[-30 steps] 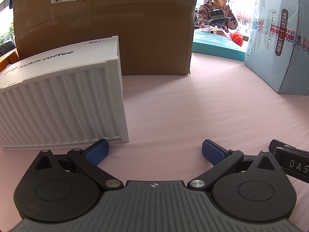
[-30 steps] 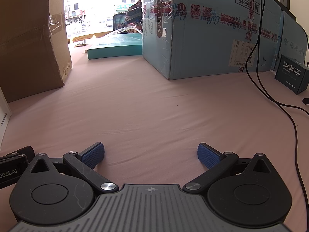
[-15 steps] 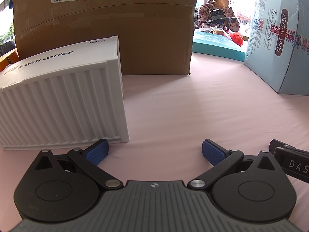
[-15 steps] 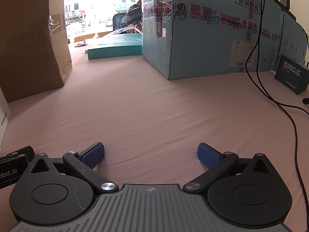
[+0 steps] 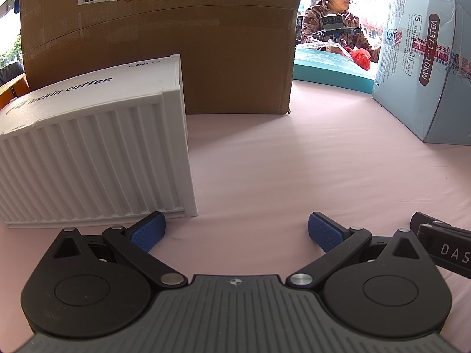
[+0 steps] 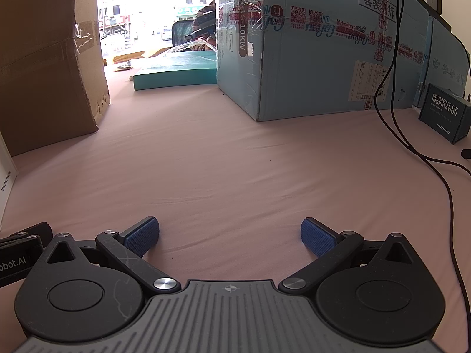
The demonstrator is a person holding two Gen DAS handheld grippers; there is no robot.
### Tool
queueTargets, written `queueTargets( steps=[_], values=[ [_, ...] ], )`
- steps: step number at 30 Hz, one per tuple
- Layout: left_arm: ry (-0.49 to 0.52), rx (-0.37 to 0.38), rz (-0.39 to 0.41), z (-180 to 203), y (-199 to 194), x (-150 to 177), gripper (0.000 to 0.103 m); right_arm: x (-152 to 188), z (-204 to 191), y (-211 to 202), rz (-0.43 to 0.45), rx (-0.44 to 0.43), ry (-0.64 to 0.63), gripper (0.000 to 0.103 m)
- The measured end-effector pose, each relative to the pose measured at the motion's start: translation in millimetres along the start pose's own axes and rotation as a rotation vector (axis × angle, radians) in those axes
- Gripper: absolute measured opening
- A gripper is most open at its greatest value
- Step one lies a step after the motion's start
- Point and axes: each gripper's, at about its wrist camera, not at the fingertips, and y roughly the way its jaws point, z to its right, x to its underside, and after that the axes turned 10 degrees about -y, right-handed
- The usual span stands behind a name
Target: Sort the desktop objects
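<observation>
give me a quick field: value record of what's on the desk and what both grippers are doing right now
surface: pink cloth over the desk
left gripper: open, holds nothing, low over the cloth
right gripper: open, holds nothing, low over the cloth
white ribbed box: just ahead-left of the left gripper, marked "luckin coffee"
cardboard box: behind the white box
light blue carton: ahead of the right gripper
teal flat box: far side, between the two cartons
dark small box: far right
black cable: hangs down across the blue carton onto the cloth
</observation>
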Motion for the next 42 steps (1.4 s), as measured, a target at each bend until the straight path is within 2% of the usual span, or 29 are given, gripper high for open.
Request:
queueTargets(
  steps=[42],
  values=[
    [-0.004,0.005,0.0,-0.6,-0.2,0.3,0.103,0.2,0.1,0.0,0.0,0.0,0.0,0.103]
  ],
)
